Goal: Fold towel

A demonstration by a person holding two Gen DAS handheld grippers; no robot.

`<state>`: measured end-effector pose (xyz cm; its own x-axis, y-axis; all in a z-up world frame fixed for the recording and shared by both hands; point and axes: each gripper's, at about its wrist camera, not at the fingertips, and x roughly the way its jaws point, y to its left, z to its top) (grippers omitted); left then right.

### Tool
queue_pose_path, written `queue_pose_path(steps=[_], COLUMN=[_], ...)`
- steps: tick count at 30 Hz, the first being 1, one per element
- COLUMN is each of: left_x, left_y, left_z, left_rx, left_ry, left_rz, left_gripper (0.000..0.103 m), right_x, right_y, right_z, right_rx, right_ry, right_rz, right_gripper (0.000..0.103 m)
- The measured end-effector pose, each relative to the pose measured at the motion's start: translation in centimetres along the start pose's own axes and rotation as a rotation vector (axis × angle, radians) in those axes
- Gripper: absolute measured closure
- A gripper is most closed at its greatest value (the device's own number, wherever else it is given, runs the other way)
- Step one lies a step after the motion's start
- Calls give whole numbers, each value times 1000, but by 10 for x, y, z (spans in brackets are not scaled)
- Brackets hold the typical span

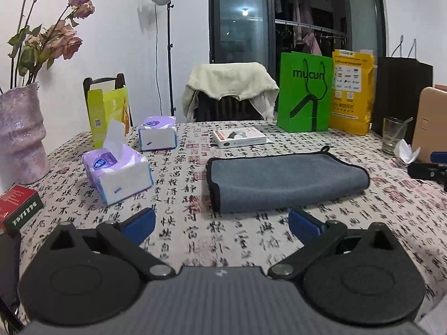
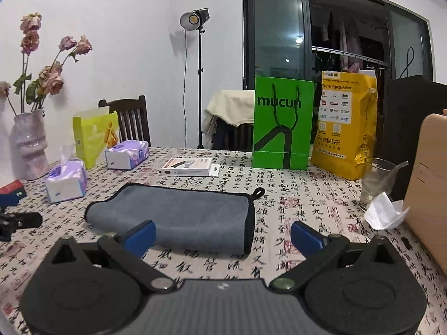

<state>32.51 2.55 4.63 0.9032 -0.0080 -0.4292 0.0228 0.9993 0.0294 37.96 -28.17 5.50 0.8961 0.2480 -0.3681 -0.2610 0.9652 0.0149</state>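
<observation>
A grey towel [image 1: 282, 180] with black trim lies folded flat on the patterned tablecloth; it also shows in the right wrist view [image 2: 181, 215], with a black hanging loop [image 2: 258, 192] at its far right corner. My left gripper [image 1: 222, 223] is open and empty, just in front of the towel's near edge. My right gripper [image 2: 223, 236] is open and empty, its left fingertip [image 2: 141, 237] over the towel's near edge. The right gripper's tip also shows at the right edge of the left wrist view [image 1: 430, 169].
Two tissue packs [image 1: 117, 174] [image 1: 157, 134] and a pink vase [image 1: 21, 134] stand at left. A white box [image 1: 239, 138], green bag [image 1: 304, 92], yellow bag [image 1: 352, 92], glass [image 2: 375, 182], crumpled paper [image 2: 384, 212] and tan box [image 2: 427, 187] stand behind and right.
</observation>
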Motion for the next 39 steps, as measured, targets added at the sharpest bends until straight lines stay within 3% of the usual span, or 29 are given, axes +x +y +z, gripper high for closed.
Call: queue_pose_path(steps=[25, 39], left_x=[-126, -197], left_y=[-27, -29], left_z=[-65, -104], left_rx=[-26, -13], left_ry=[-108, -170], left_rz=[-45, -34], left_gripper=[0, 0], right_x=[-112, -183], right_y=[50, 85], right_z=[-71, -103], right_rx=[-19, -32], right_ry=[-47, -98], right_rz=[50, 74], right_gripper=[0, 0])
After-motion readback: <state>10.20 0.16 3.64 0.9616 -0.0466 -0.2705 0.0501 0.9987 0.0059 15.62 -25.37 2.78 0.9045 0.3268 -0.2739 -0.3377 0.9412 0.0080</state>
